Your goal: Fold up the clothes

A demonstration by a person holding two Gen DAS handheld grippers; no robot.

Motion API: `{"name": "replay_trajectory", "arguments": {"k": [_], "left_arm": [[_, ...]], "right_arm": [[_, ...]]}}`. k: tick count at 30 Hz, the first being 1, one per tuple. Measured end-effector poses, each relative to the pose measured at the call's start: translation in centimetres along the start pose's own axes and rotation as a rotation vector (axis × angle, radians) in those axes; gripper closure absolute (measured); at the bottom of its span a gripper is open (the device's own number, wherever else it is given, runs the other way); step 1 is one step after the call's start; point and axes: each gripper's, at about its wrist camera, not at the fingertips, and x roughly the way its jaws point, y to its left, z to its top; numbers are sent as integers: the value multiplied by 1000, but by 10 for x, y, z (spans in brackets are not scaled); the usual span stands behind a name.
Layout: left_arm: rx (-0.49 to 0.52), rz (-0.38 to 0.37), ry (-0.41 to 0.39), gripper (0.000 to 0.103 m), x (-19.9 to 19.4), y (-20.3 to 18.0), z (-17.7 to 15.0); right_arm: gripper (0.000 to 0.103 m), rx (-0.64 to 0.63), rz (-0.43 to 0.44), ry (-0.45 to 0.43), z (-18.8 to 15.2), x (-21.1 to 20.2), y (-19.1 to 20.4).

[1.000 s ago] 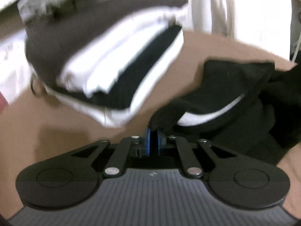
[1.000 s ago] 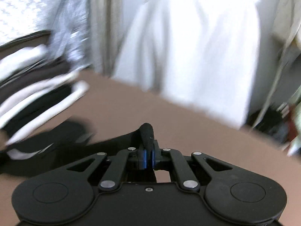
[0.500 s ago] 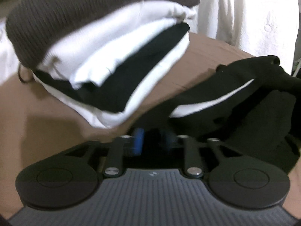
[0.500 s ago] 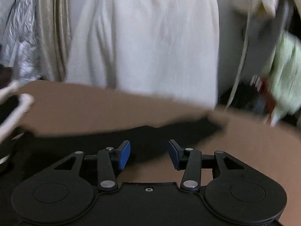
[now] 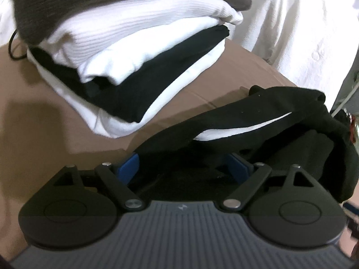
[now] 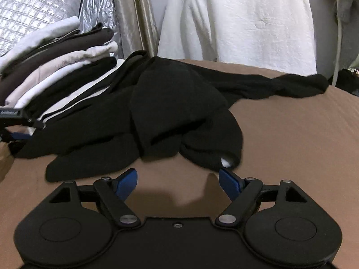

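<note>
A crumpled black garment (image 6: 179, 107) with a white stripe (image 5: 235, 132) lies on the brown surface (image 6: 291, 145); one twisted sleeve (image 6: 280, 87) trails off to the right. My left gripper (image 5: 182, 168) is at the garment's left end. Its jaws are opening, and black cloth lies loose between the blue pads (image 5: 129, 168). My right gripper (image 6: 178, 182) sits just in front of the garment's near edge, jaws opening, with only bare surface between them. A stack of folded clothes (image 5: 125, 51) in brown, white and black stands beside the garment, also seen in the right wrist view (image 6: 56, 67).
A white garment (image 6: 246, 22) hangs behind the surface's far edge. A silver quilted sheet (image 6: 40, 4) and a beige curtain (image 6: 139, 15) stand at the back left. A black cord (image 5: 13, 49) lies by the stack. Bare brown surface extends to the right.
Both grippers went from shut on black cloth to open, and the garment now rests on the surface. The right gripper dropped down towards the surface.
</note>
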Motion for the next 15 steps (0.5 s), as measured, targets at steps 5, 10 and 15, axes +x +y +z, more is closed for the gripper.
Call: {"name": "replay_trajectory", "arguments": {"k": [5, 10, 15], "left_arm": [[-5, 33, -70, 62, 12, -10, -3], [141, 110, -196, 103, -3, -31, -1], [276, 249, -369, 103, -22, -46, 8]], "right_arm": [[31, 8, 25, -74, 24, 28, -1], [91, -8, -35, -138, 82, 15, -26], [92, 48, -186, -226, 153, -1, -81]]}}
